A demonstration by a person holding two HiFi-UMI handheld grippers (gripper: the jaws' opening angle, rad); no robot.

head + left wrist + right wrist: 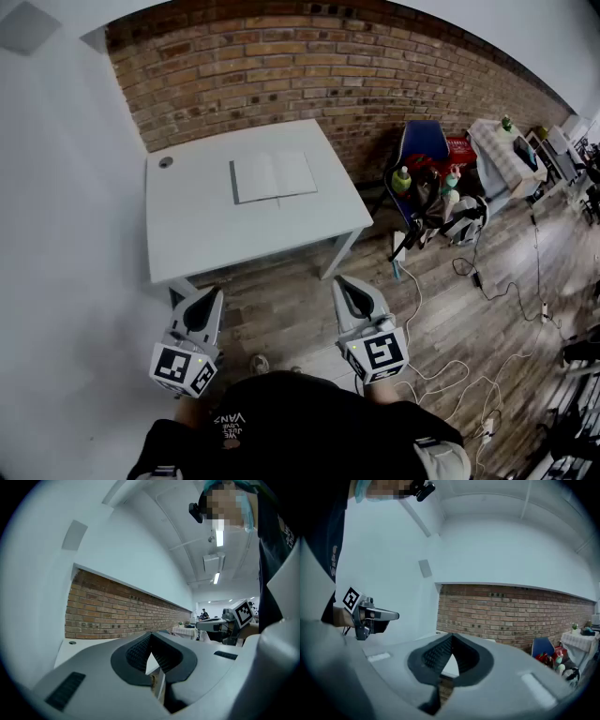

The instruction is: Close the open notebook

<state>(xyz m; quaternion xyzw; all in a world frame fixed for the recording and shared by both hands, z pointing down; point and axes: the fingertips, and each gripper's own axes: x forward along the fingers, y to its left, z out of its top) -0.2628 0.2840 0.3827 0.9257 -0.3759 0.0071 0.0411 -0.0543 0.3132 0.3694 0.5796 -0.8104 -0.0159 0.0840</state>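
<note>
Open white-paged notebook point(273, 175) lies flat, pages up, on the white rectangular bench point(187, 234). It sits in the back half of the top, a bit right of centre, on the side nearest the red brick wall point(309, 66). Its spine runs roughly front to back. A small round grommet point(166, 161) sits at the bench's back-left corner, well apart from the notebook.

Left gripper point(208, 294): jaws fully together, tips meeting, nothing between them. Points about level toward the bench.

Right gripper point(344, 283): same story, jaws tip to tip and empty, aimed a touch downward.

Both are held side by side in front of the bench's near edge, over the wood plank floor point(469, 309). Both are well apart from the notebook, and neither touches the bench.

In each gripper view a sliver of white bench top shows through the gap under the closed tips. The other gripper shows off to the side.

Right of the bench a blue chair point(424, 141) stands by the wall with clutter round it, including a green bottle point(402, 178). White cables point(441, 375) trail across the floor. The person's black shirt point(300, 422) fills the bottom of the head view.
</note>
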